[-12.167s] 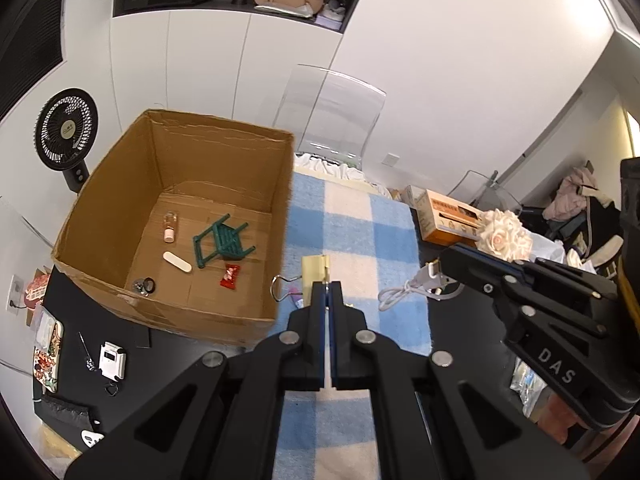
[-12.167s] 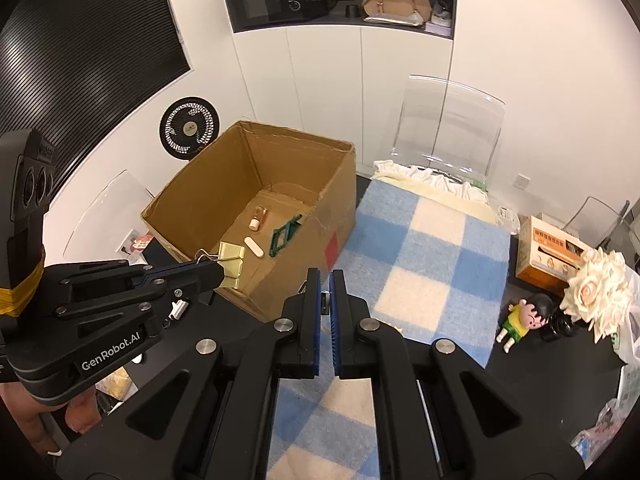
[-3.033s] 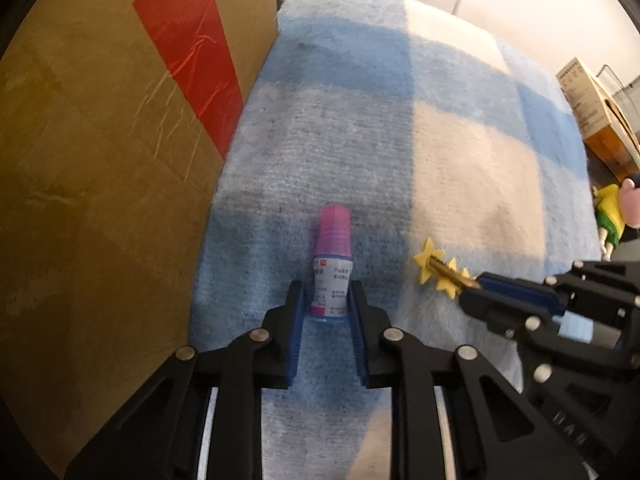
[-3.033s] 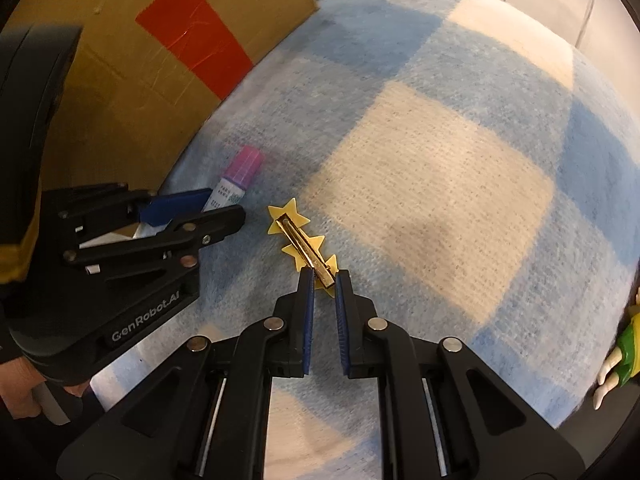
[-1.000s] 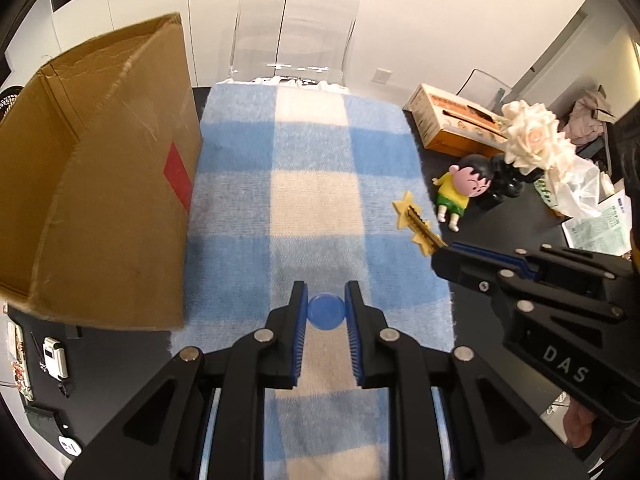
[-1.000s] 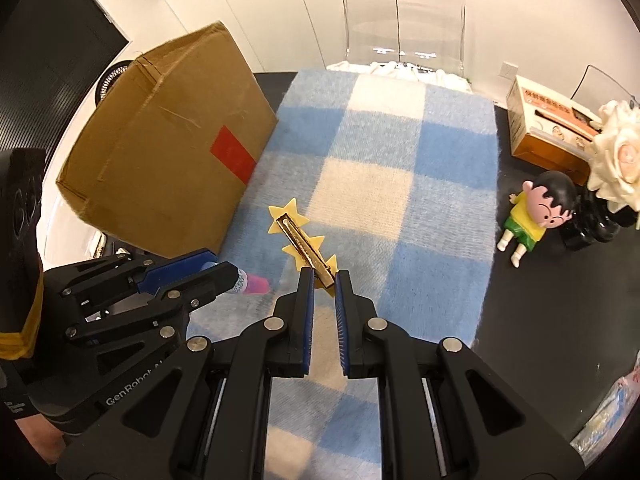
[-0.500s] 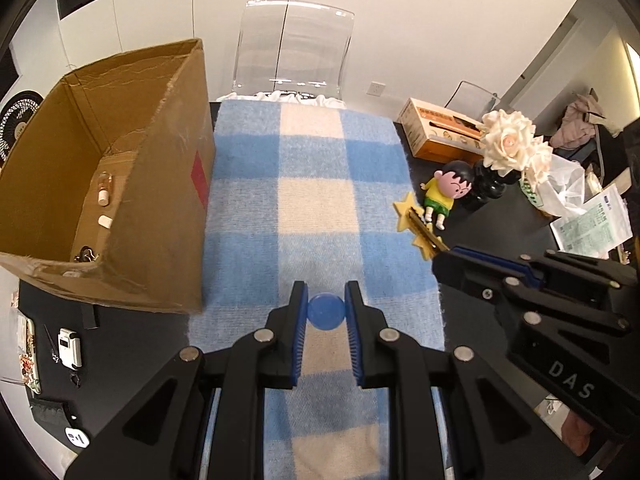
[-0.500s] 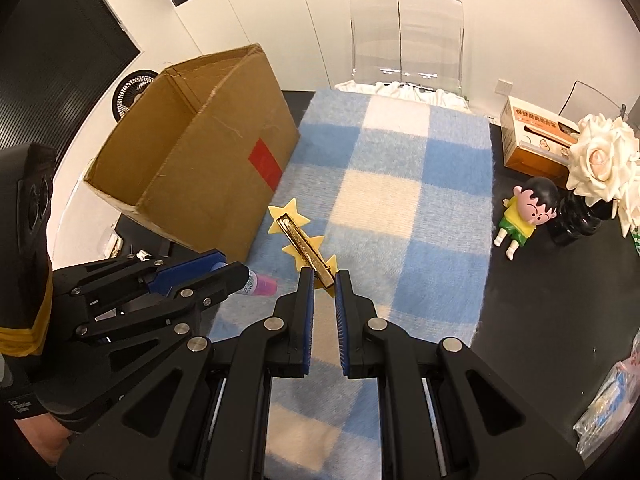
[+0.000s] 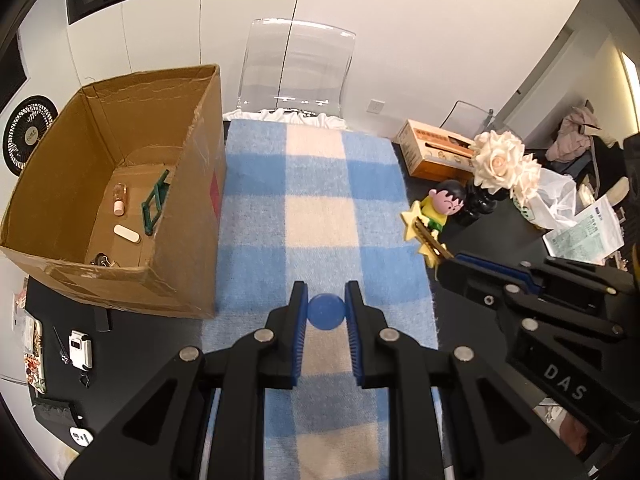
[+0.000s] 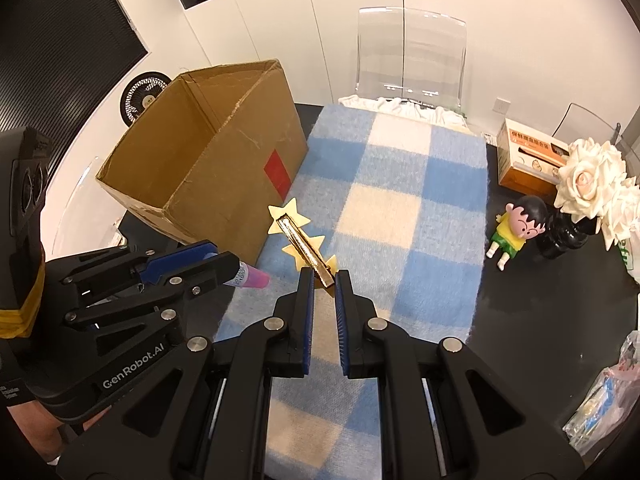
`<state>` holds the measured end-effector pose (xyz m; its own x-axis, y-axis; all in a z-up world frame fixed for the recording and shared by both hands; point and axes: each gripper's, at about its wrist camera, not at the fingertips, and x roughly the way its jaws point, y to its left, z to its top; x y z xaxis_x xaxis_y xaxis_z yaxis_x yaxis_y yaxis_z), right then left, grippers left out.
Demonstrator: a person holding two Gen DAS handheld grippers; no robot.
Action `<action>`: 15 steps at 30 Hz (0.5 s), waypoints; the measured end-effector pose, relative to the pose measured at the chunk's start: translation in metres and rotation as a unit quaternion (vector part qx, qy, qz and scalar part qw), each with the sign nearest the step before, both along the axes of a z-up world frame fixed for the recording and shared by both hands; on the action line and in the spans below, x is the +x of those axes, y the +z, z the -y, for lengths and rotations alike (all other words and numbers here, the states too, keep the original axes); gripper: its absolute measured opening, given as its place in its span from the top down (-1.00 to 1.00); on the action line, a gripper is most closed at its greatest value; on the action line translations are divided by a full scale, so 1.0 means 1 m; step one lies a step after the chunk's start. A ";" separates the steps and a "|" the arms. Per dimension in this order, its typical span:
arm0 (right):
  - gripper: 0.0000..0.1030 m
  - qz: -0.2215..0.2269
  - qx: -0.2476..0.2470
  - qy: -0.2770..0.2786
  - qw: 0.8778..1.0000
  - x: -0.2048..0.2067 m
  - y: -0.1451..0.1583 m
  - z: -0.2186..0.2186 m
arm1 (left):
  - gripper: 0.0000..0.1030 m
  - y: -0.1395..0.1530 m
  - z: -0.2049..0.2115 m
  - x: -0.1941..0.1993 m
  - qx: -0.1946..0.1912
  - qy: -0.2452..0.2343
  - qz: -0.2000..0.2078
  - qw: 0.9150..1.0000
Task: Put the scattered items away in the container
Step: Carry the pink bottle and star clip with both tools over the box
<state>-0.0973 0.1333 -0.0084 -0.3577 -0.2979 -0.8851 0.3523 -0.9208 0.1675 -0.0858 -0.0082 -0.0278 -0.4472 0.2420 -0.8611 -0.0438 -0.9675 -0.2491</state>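
Observation:
My left gripper (image 9: 326, 312) is shut on a small bottle (image 9: 325, 311), whose round blue base faces the camera. In the right wrist view the same bottle's pink cap (image 10: 253, 279) sticks out of the left gripper (image 10: 224, 264). My right gripper (image 10: 323, 280) is shut on a gold hair clip with yellow stars (image 10: 299, 240); the clip (image 9: 424, 236) also shows in the left wrist view. Both grippers hang above the blue and cream checked blanket (image 9: 316, 208). The open cardboard box (image 9: 120, 184) stands to the left, with a green toy chair (image 9: 154, 204) and small items inside.
A cartoon doll (image 10: 516, 228), a vase of white roses (image 10: 588, 184) and an orange carton (image 10: 528, 156) stand right of the blanket. A clear chair (image 10: 412, 52) is at the far end. A fan (image 9: 26, 132) is behind the box. Small gadgets (image 9: 80, 348) lie on the black table.
Both grippers have risen with their items, so the scene looks farther away and the inside of the box has come into the left wrist view.

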 end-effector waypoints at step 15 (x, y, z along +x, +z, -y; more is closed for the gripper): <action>0.80 -0.029 0.014 0.029 0.999 -0.005 0.030 0.034 | 0.64 0.033 0.033 -0.002 0.009 0.025 -0.028 0.999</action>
<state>-0.1027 0.0994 0.0220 -0.3920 -0.2955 -0.8712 0.4140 -0.9024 0.1197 -0.0873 -0.0414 0.0054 -0.5061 0.2328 -0.8305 -0.0094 -0.9643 -0.2646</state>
